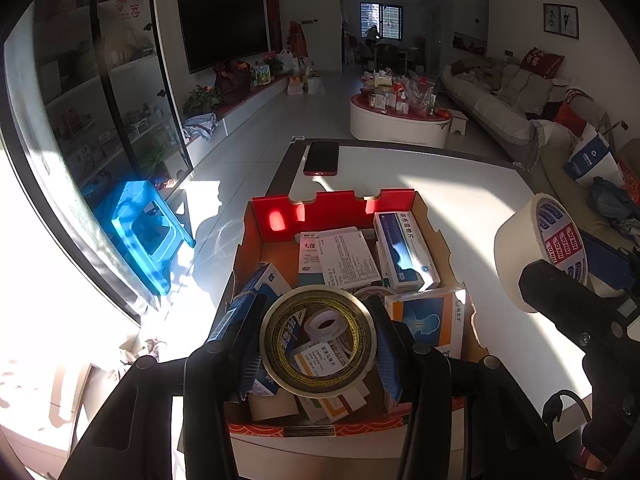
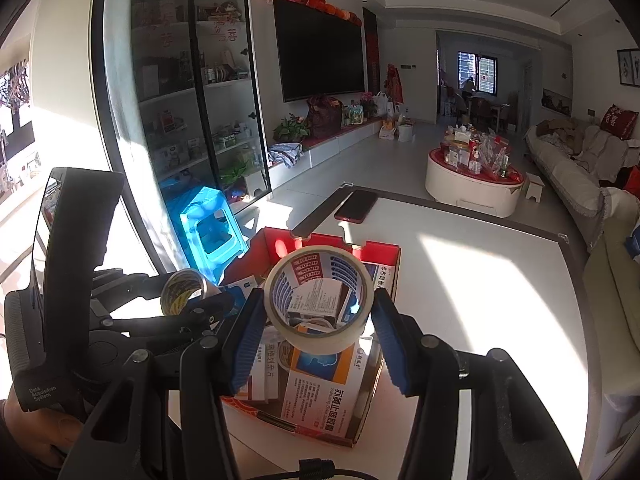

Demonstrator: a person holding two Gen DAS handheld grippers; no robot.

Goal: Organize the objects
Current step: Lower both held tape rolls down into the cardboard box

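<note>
The box (image 1: 276, 216) sits on the white table (image 1: 460, 200), and everything here is told from that box. It is a cardboard box with a red back wall, open on top, and it is full of small medicine packs (image 1: 404, 252).

The left gripper (image 1: 318, 344) is over the near end of the box. Its two blue pads press on the sides of a clear tape roll (image 1: 320, 384) with a gold ring inside. The roll is held up in the air, just above the packs. Through its hole a small white roll (image 1: 324, 324) shows, lying in the box.

The right gripper (image 2: 320, 320) is over the right side of the box. Its pads squeeze a cream tape roll (image 2: 316, 340) with red and blue words inside. This roll is in the air too, above an orange and white pack (image 2: 328, 392).

A dark phone (image 1: 321, 158) lies on the table behind the box. A blue stool (image 1: 144, 232) stands on the floor to the left of the box.
</note>
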